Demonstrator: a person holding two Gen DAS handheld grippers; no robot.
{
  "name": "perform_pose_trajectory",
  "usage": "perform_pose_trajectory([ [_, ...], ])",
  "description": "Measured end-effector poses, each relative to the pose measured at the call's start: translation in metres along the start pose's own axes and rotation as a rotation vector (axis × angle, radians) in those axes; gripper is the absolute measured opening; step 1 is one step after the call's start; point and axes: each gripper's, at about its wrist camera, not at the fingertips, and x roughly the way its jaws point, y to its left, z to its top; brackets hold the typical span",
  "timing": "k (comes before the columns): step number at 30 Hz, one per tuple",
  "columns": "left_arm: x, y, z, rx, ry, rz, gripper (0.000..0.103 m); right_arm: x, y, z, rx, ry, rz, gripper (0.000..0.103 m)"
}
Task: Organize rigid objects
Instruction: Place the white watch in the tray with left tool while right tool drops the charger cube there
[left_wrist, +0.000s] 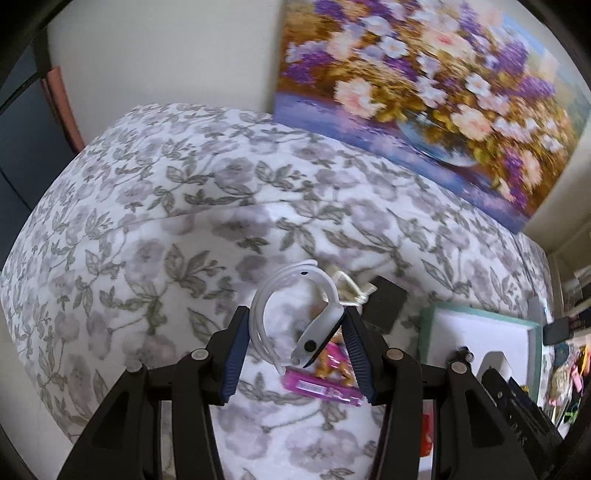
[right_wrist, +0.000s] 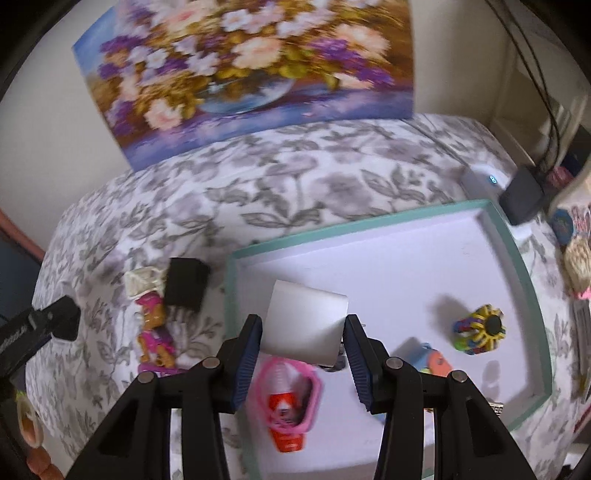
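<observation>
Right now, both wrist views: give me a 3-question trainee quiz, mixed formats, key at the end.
1. Multiple choice: what does the left gripper hold? A) a smartwatch on a white strap B) a black box C) a painting
2. True or false: the white card-like block between the right gripper pads hangs over the teal-rimmed tray.
3. Fill in: the black box sits on the floral cloth, ____ the tray.

Key:
1. A, the smartwatch is clamped between its pads.
2. True.
3. Outside, on the side away from the yellow spiky toy, next to the pink toy figure.
</observation>
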Motion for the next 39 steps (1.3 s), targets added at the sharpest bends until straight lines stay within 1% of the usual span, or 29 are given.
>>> perform_pose_trajectory([
  [9,-0.004,-0.068,-0.021,0.147,0.016,-0.038,0.052,0.002,-0.052,0.005,0.1,0.0,-0.053,0.048],
  [16,0.001,-0.117,-0.043,0.233,0.062,-0.095,0.052,0.002,-0.086,0.006,0.156,-0.001,-0.092,0.048],
  [20,0.002,-0.141,-0.056,0.291,0.073,-0.102,0.052,-0.002,-0.101,0.008,0.185,-0.016,-0.093,0.048],
  [25,0.003,-0.163,-0.068,0.331,0.073,-0.12,0.052,-0.005,-0.111,0.01,0.188,-0.029,-0.098,0.048],
  [30,0.011,-0.178,-0.077,0.363,0.082,-0.115,0.052,-0.007,-0.122,0.009,0.198,-0.037,-0.118,0.048],
  [35,0.02,-0.188,-0.085,0.387,0.101,-0.111,0.052,-0.012,-0.126,0.01,0.198,-0.05,-0.121,0.048],
  [39,0.022,-0.191,-0.086,0.392,0.109,-0.111,0.053,-0.01,-0.128,0.009,0.195,-0.041,-0.122,0.048],
])
